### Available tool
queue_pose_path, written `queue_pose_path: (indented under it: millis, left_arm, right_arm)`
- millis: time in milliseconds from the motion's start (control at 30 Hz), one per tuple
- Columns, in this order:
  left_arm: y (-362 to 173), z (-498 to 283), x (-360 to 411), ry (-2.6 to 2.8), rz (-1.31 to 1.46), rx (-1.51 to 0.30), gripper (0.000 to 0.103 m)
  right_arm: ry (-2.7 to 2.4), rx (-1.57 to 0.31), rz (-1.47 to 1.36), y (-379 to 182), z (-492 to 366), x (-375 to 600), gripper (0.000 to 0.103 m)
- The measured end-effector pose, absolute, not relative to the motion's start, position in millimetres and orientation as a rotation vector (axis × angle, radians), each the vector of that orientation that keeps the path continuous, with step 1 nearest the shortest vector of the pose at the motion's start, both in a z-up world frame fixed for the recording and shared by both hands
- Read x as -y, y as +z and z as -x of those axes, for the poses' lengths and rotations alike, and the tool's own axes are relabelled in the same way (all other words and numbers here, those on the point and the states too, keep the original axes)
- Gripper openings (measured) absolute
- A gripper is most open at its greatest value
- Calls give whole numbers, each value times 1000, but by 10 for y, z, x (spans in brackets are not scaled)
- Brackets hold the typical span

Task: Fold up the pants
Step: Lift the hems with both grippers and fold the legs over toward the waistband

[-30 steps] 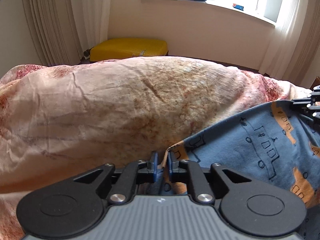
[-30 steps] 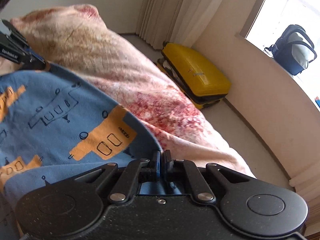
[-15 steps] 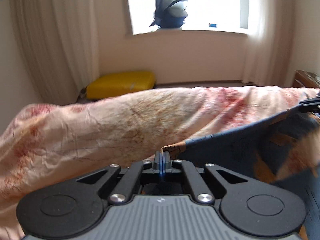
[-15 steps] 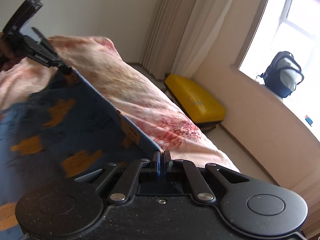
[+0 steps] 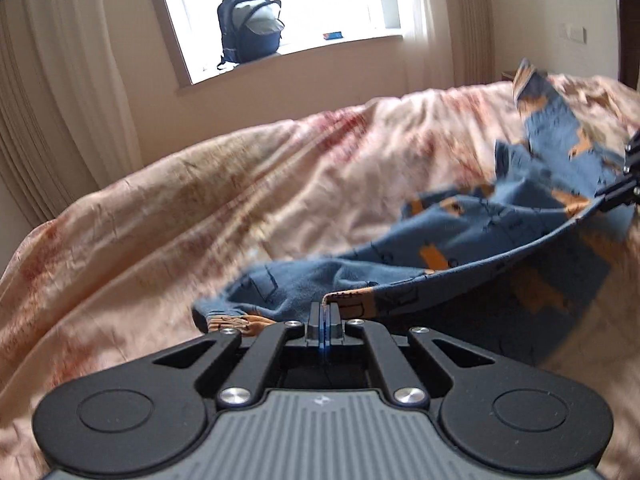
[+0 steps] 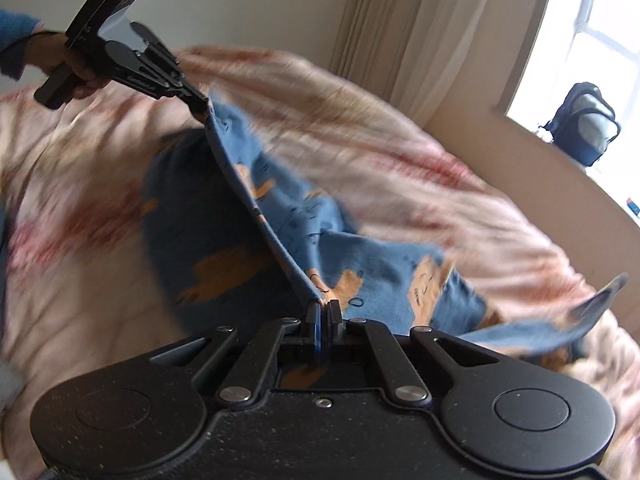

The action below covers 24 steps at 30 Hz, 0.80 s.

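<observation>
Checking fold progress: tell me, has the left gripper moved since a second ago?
Yes. The left gripper swung sideways: the backpack, earlier top-right, now sits left of centre.

Your left gripper and right gripper both point downward, jaws clamped together. Your hand grips the left gripper's handle, sleeve visible.

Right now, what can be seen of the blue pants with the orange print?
The blue pants with the orange print look like soft knit fabric, blue with orange shapes and dark line drawings. The left gripper and right gripper are each shut on the edge, which runs taut between them. The rest hangs and billows, blurred, above the pink-and-cream crumpled bed cover. One loose end sticks out to the side. Whether any part touches the cover is unclear.
</observation>
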<state>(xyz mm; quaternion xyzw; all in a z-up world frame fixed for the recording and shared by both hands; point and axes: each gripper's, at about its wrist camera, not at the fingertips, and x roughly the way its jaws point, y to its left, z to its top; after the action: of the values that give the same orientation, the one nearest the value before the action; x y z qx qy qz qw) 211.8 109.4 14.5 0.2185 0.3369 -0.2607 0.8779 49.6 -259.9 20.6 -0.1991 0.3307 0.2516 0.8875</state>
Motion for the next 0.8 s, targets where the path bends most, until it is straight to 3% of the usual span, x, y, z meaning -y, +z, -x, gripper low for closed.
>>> queue_pose_path:
  millis: [167, 800]
  left_arm:
    - [-126, -1901, -1171, -516, -466, -730, 0]
    - [-276, -1660, -1152, -526, -591, -756, 0]
  right_arm:
    - [489, -716, 443, 2, -257, 2427, 1]
    - [471, -716, 418, -224, -129, 2427, 0]
